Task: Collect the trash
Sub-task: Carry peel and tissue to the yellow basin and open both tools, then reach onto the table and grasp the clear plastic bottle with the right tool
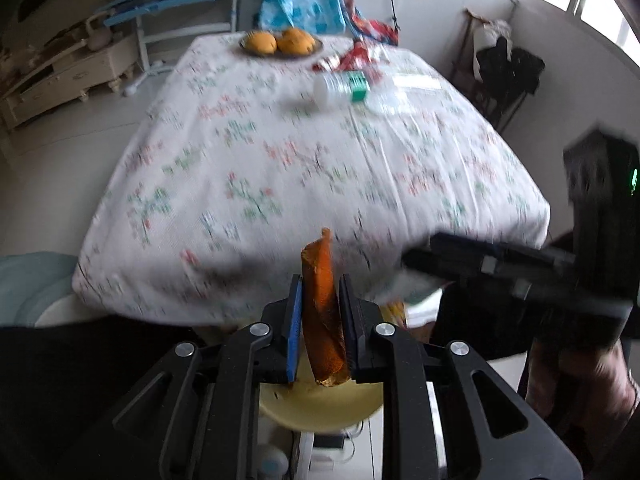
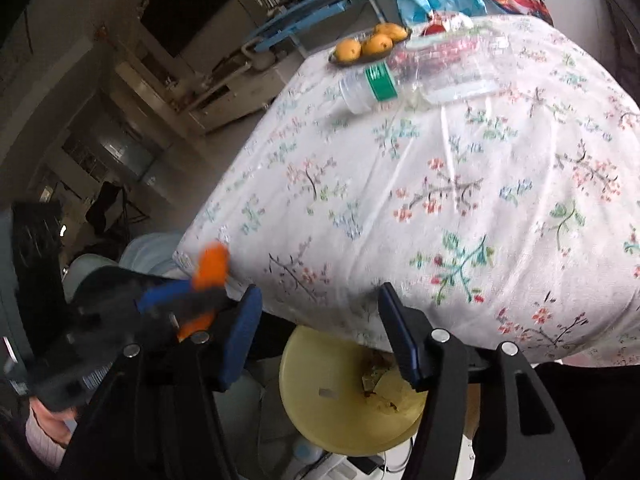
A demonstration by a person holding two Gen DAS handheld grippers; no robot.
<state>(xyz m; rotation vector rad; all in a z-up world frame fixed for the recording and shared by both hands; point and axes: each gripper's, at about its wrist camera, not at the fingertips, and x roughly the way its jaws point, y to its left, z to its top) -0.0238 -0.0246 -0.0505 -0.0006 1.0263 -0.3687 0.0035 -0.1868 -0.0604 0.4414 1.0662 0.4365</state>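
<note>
The left tongs are clamped narrow on an orange peel-like scrap, which hangs just off the near edge of the surface and above a yellow bin standing below that edge. From this, the scrap seems about to be dropped in; it is not yet released. The right tongs stand fairly wide with nothing between them, poised over the same bin, where some crumpled scraps already lie, so part of the collecting looks done. What is left, as far as shown: a clear plastic bottle with a green label lies on its side towards the far end of the flowered cloth, with a red-and-white wrapper just beyond it. The dish of fruit at the far edge is probably not trash.
</note>
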